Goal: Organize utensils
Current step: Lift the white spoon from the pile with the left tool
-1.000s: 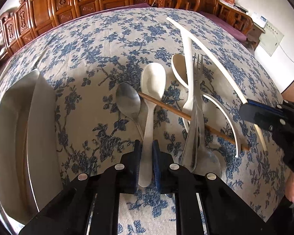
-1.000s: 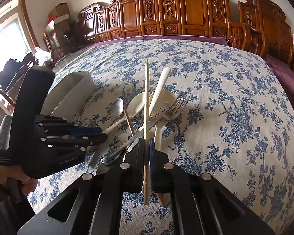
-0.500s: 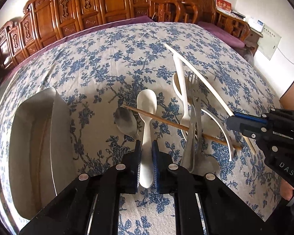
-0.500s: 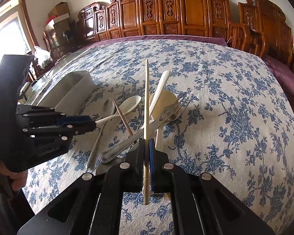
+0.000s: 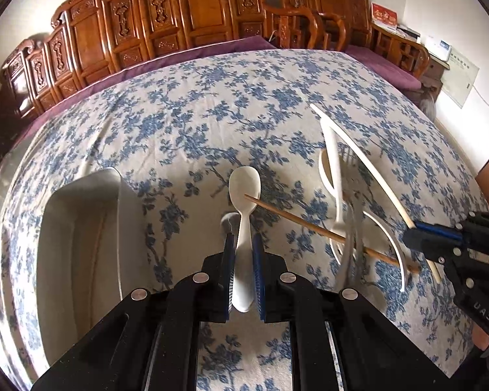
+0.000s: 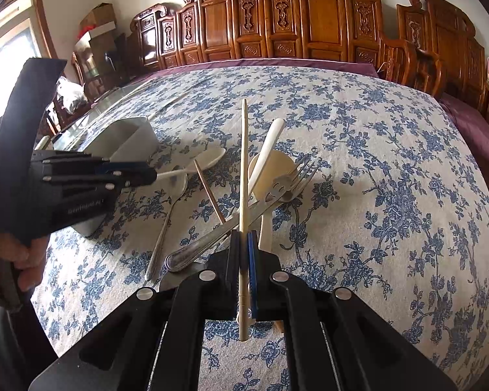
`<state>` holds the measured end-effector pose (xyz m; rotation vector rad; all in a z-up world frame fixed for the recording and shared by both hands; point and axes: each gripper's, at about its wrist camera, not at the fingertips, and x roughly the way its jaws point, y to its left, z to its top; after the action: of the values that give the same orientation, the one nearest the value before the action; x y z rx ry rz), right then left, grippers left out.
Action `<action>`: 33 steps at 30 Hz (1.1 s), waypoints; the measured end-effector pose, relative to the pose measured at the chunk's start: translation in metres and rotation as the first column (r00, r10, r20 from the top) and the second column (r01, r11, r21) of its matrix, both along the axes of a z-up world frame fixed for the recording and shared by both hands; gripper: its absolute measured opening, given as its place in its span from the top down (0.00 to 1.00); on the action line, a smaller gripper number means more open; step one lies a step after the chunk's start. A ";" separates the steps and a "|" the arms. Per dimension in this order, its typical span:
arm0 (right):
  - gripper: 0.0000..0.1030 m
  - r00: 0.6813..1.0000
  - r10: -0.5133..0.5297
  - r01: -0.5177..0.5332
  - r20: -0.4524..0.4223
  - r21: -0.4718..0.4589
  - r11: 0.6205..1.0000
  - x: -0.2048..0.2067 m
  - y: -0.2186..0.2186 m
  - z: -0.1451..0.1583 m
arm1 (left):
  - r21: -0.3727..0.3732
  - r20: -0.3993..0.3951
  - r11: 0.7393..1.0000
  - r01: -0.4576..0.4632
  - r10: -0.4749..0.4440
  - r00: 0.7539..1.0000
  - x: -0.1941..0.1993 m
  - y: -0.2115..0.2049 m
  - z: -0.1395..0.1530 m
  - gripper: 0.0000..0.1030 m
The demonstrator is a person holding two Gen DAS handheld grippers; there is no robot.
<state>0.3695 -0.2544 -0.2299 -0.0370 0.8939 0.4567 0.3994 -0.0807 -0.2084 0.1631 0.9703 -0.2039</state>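
My left gripper (image 5: 243,254) is shut on the handle of a white plastic spoon (image 5: 244,189) and holds it lifted above the floral tablecloth. My right gripper (image 6: 243,244) is shut on a pale chopstick (image 6: 243,163) that points away over the utensil pile. On the cloth lie a brown wooden chopstick (image 5: 309,224), a metal spoon (image 6: 166,215), a metal fork (image 6: 277,192) and a cream spoon (image 6: 270,153). The left gripper with its white spoon also shows in the right wrist view (image 6: 146,176). A grey metal bin (image 5: 78,247) stands to the left.
The bin also shows in the right wrist view (image 6: 127,140) behind the left gripper. Carved wooden chairs (image 6: 309,19) ring the far side of the table. The tablecloth (image 6: 391,179) stretches wide to the right of the pile.
My left gripper has lifted the white spoon up and toward the bin, off the brown chopstick. The right gripper has held the pale chopstick still.
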 end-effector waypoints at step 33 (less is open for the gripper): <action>0.94 1.000 -0.010 0.010 -0.009 -0.001 1.000 0.001 -0.002 0.000 | 0.004 -0.117 0.987 0.158 -0.156 0.981 0.024 -0.036 -0.038 0.92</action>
<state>0.3704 -0.2566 -0.2301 -0.0312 0.9031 0.4471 0.4234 -0.1171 -0.2466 0.2424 1.0755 -0.3552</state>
